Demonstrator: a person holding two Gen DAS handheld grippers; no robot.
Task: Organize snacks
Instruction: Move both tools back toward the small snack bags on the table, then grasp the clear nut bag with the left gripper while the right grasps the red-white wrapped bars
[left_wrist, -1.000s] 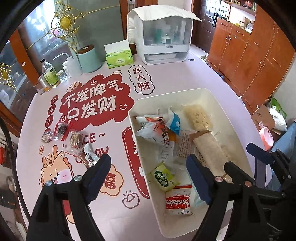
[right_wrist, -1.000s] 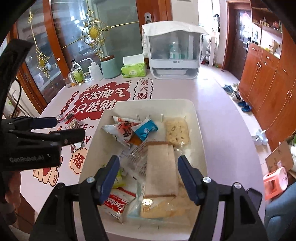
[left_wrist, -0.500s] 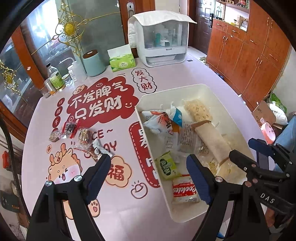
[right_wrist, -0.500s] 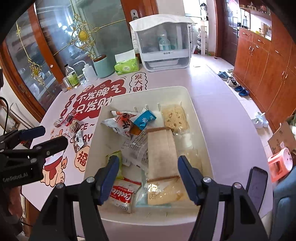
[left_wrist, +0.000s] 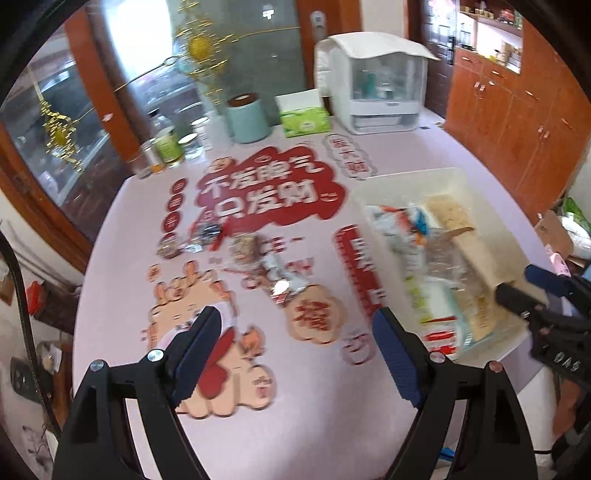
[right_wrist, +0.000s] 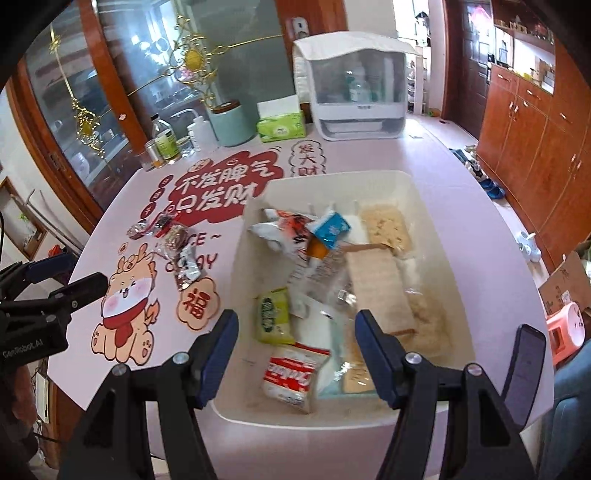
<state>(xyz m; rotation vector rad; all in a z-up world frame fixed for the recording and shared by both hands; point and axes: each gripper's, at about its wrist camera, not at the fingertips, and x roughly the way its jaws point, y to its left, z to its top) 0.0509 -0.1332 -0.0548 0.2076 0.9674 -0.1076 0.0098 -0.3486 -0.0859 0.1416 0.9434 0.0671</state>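
Note:
A white bin (right_wrist: 413, 184) on the pink printed table holds several snacks: a red-and-white cookie pack (right_wrist: 291, 376), a green packet (right_wrist: 273, 314), a long brown wafer bar (right_wrist: 376, 284) and a blue packet (right_wrist: 332, 229). My right gripper (right_wrist: 297, 325) hangs open over the bin's near end with nothing between its fingers. Several small wrapped snacks (left_wrist: 243, 251) lie loose on the table left of the bin (left_wrist: 406, 173), a silver wrapper (left_wrist: 284, 275) among them. My left gripper (left_wrist: 293, 325) is open and empty over the cartoon print, on the near side of those snacks. This view is blurred.
At the table's far side stand a white lidded box (right_wrist: 354, 85), a green tissue box (right_wrist: 280, 127), a teal canister (right_wrist: 231, 123) and bottles (right_wrist: 164, 142). A dark phone (right_wrist: 524, 373) lies right of the bin near the table edge. Wooden cabinets line the right wall.
My left gripper has swung left, from the bin's edge to over the printed table. The right gripper has drawn back toward the bin's near end. Both stay open.

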